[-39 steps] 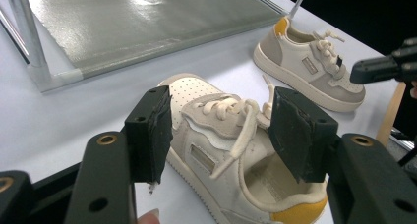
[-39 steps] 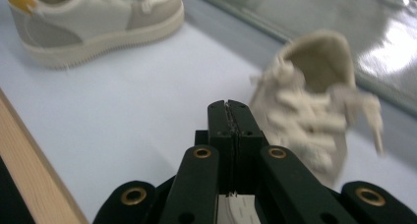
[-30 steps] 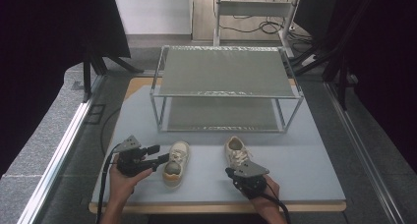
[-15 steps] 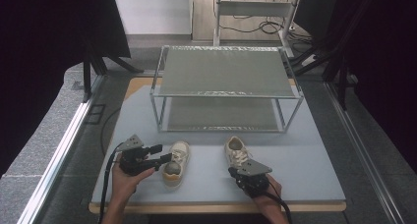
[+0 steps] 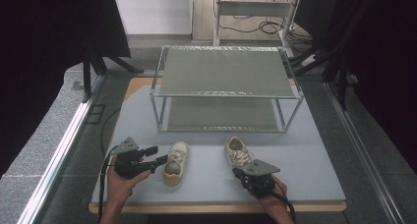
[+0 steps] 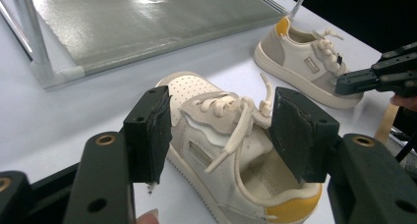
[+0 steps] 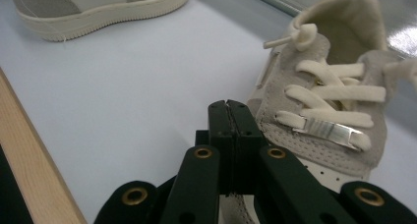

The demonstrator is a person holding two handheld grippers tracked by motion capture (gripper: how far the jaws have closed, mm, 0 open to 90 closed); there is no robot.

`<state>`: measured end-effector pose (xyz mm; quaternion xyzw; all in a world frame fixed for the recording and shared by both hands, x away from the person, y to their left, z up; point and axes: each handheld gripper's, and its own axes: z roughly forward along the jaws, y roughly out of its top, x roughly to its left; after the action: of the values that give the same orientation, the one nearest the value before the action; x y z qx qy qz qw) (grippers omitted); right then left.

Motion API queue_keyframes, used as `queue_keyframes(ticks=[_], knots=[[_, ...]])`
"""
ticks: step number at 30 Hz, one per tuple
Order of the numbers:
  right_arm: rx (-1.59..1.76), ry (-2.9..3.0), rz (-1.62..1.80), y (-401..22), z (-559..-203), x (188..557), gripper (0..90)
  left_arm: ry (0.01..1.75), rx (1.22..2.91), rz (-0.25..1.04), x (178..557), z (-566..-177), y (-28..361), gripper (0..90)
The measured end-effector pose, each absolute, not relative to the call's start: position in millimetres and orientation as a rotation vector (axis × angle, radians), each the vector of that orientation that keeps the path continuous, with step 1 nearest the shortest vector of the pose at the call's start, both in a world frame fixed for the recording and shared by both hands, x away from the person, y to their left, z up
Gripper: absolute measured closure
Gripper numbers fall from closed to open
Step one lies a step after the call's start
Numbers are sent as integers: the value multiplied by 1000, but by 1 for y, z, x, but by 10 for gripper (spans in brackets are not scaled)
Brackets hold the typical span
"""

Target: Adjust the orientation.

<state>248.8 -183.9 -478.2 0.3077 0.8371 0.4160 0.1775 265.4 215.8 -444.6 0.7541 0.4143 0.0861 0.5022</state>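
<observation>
Your left claw (image 5: 158,156) sits spread wide on the table (image 5: 314,160), its jaws straddling the rear half of the left shoe (image 5: 175,162). In the left gripper view the pads (image 6: 150,130) stand either side of the laces and collar of that shoe (image 6: 231,145), clear of it, nothing squeezed. Your right claw (image 5: 242,173) is clenched tight, jaws pressed flat together with nothing between them, resting right at the toe end of the right shoe (image 5: 239,153). In the right gripper view the closed tips (image 7: 229,111) lie just beside that shoe's laced front (image 7: 324,106). Both shoes lie side by side on the table, in front of the metal rack (image 5: 226,89).
</observation>
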Motion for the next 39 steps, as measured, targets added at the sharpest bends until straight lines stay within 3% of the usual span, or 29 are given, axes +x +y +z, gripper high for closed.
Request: queue_keyframes(ticks=[16, 39], knots=[[1032, 2321, 1199, -236, -475, 263, 900, 997, 1815, 212, 263, -441, 218, 406], [1118, 2230, 1168, -258, -477, 287, 900, 988, 1823, 212, 263, -441, 215, 406]])
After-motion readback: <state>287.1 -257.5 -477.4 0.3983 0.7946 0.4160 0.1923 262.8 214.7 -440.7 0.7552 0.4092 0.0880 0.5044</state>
